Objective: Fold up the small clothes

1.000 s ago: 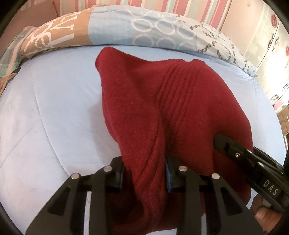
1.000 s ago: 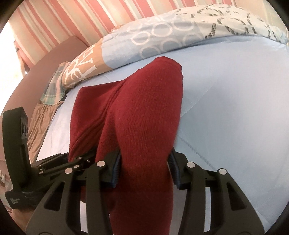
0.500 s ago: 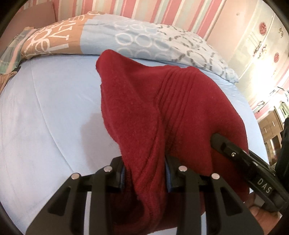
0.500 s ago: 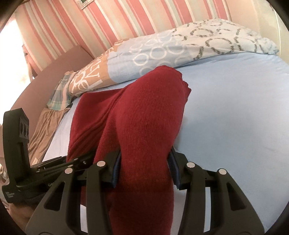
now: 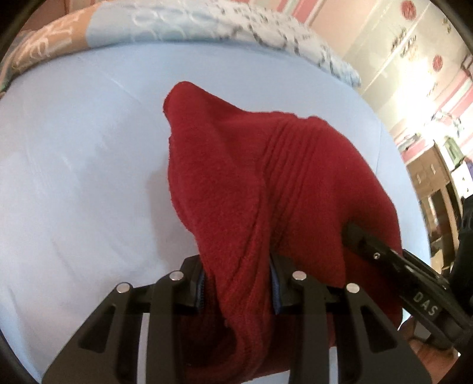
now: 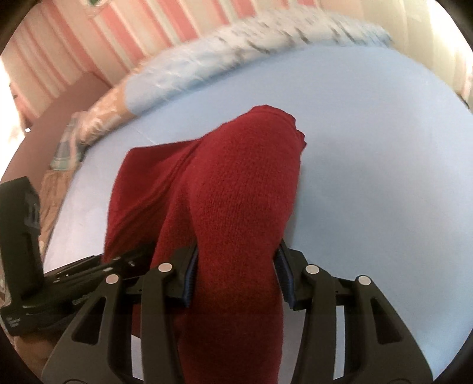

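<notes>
Two grippers, one dark red knit garment [image 5: 251,189] pinched between each pair of jaws. In the left wrist view the left gripper [image 5: 238,288] sits at the bottom centre of the frame, clamped on a bunched fold of the fabric, blue pads pressed into it on both sides. The cloth there looks fuzzy and thick, kind of fleecy, with a band of ribbed lines running up the right half. The right gripper [image 5: 393,265] pokes in from the lower right of that frame, its tip buried in the same red cloth.

In the right wrist view the right gripper [image 6: 235,274] at the bottom centre is squeezing a fat roll of the garment [image 6: 236,189], and here the knit is finer, a tight even stitch. The left gripper's black body [image 6: 88,274] shows in the lower left.

From both grips the garment drapes away up the middle of the frame and ends in a rounded hump over the pale blue bed sheet [image 5: 74,165]. Past that, along the top of the frame, there's a blurry patterned quilt [image 5: 183,23], blue and tan, then a pink striped wall [image 6: 124,35].
</notes>
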